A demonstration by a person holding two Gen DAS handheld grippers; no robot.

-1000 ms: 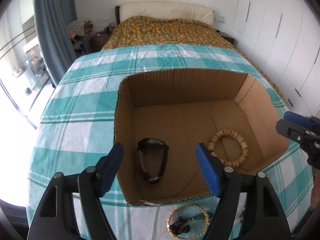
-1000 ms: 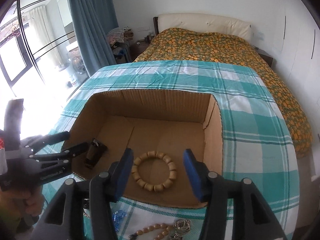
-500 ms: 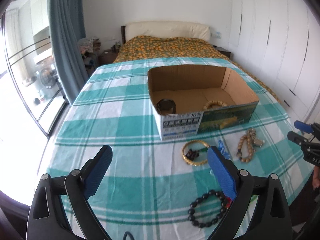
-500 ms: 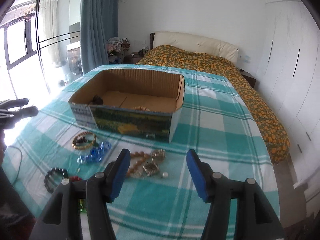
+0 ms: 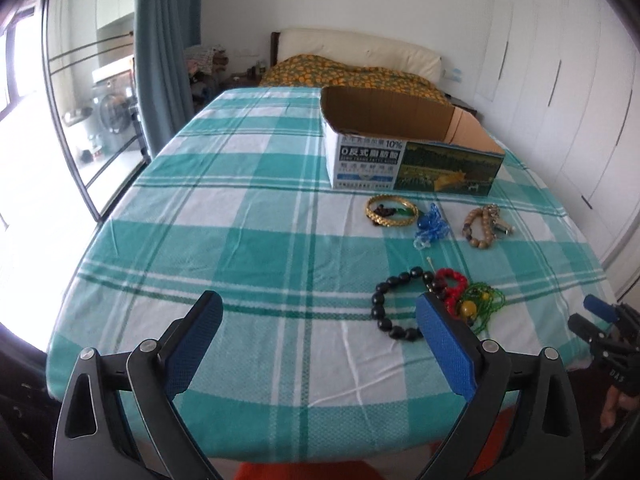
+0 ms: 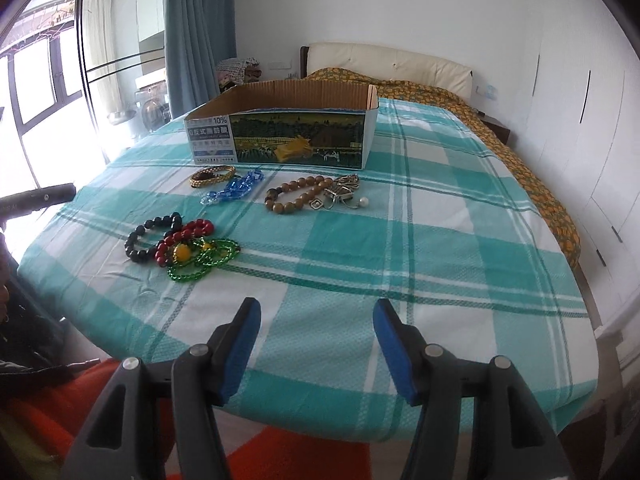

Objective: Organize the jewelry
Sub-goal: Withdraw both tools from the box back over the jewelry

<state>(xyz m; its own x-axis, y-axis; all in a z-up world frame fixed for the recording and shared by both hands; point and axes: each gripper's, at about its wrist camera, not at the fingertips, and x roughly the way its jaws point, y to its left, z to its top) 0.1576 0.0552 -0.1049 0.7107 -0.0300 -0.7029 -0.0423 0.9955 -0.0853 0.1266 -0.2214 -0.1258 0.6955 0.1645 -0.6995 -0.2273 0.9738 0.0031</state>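
Room: bedroom with a bed [image 5: 352, 72] under an orange-patterned cover beyond the bench [image 5: 240, 240], which wears a teal checked cloth; white wardrobes on one side, a blue curtain [image 5: 164, 40] and glass doors on the other.
Left hand-held gripper [image 5: 318, 340]: spread wide with nothing between its blue pads; over the near edge of the bench.
Right hand-held gripper [image 6: 316, 344]: about half open, nothing held; its tip shows at the left view's right edge.
Jewelry ahead: black bead bracelet [image 5: 394, 304] just past the left hand-held gripper's right finger, touching a red bracelet [image 5: 452, 284] and green beads [image 5: 484, 304]; farther on, gold bangle [image 5: 390, 210], blue crystal piece [image 5: 430, 226] and brown bead bracelet [image 5: 476, 226] with metal pieces [image 6: 340, 196].
Cardboard box [image 5: 412, 152]: farthest ahead, beyond the jewelry.
Hidden: box floor and contents are out of sight from this low angle; the metal pieces are too tangled to name.
Change: a second ago both hand-held grippers hung over the box, looking in at a dark band and a wooden bracelet; both have pulled back, and the left has opened wider.
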